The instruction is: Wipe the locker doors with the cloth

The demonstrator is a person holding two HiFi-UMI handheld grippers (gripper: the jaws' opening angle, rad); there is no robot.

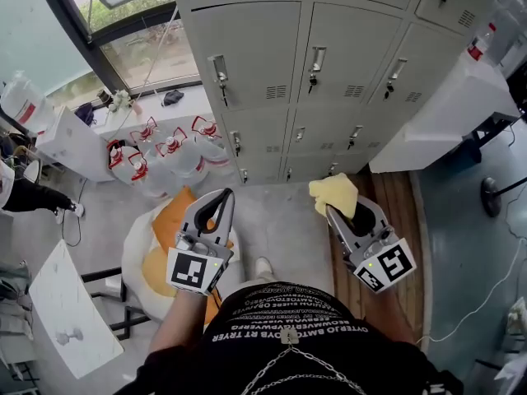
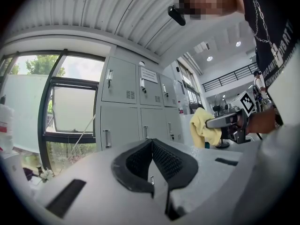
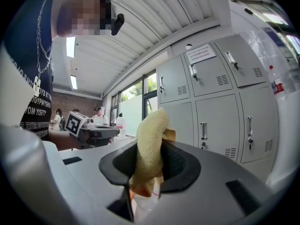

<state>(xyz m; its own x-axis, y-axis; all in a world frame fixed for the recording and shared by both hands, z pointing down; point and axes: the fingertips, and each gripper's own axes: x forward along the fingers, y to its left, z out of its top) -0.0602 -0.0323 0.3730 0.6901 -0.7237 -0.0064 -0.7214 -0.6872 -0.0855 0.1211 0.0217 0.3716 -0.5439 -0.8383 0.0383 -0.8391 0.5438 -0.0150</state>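
Observation:
The grey locker doors (image 1: 329, 64) fill the wall ahead, each with a handle and vent slots; they also show in the left gripper view as lockers (image 2: 136, 107) and in the right gripper view as lockers (image 3: 215, 102). My right gripper (image 1: 338, 206) is shut on a yellow cloth (image 1: 333, 192), which sticks up between its jaws as cloth (image 3: 150, 149). It hangs short of the lockers, not touching them. My left gripper (image 1: 224, 197) is shut with nothing in it, its pads (image 2: 161, 158) meeting.
Several large water bottles (image 1: 169, 151) with red caps stand on the floor left of the lockers. A white stool with orange cushions (image 1: 165, 245) is under my left gripper. A white cabinet (image 1: 449, 113) leans at the right. Windows (image 1: 123, 23) lie far left.

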